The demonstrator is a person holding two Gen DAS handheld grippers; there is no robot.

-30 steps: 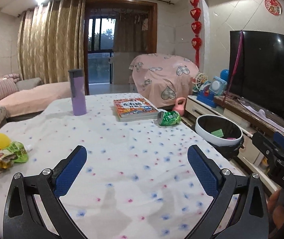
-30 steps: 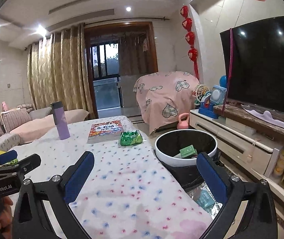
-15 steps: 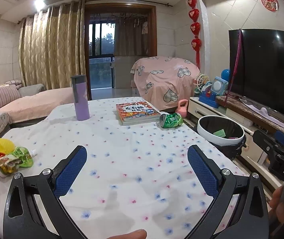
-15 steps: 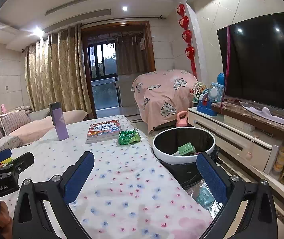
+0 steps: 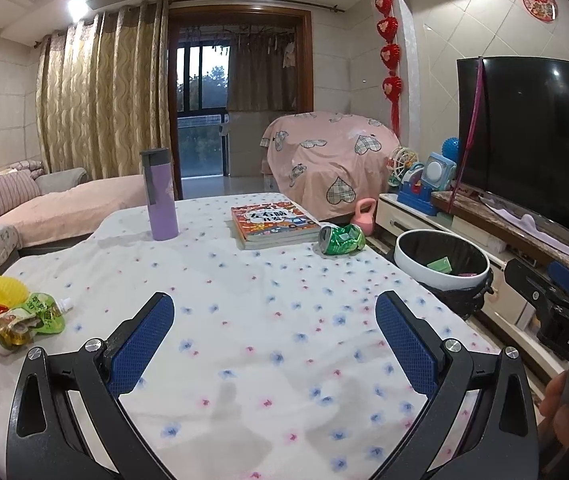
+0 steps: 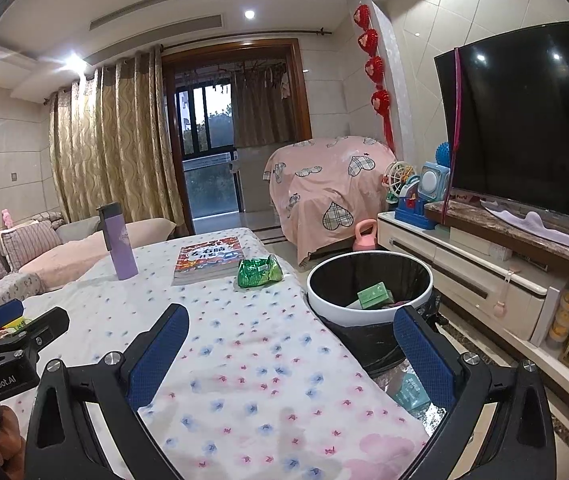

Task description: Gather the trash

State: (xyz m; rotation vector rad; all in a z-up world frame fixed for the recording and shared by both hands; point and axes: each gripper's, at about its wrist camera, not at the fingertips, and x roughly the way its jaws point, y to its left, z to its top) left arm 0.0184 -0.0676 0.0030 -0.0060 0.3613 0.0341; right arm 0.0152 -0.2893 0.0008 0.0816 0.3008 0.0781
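The left gripper (image 5: 274, 340) hangs over the table (image 5: 244, 288) with its blue pads far apart. Nothing is between them. The right gripper (image 6: 290, 350) is wide apart too, and holds nothing. It hangs over the right edge of the table, next to the bin (image 6: 368, 300).

The table has a white cloth with small blue and pink flowers. A squashed green can (image 5: 341, 239) lies on its side at the far right of the table, just beside a book (image 5: 272, 226). The can is close to the table edge, near the bin. A purple bottle (image 5: 159, 195) stands upright, farther left, apart from the book.

A little pile of trash (image 5: 12, 320) sits at the left edge of the table: a yellow cup, a green pouch and some shiny wrappers, all touching.

The bin stands on the floor just beside the table. It has a white rim and a black bag. A green box (image 6: 373, 295) lies inside it.

A dark TV (image 6: 524, 120) stands on the right.
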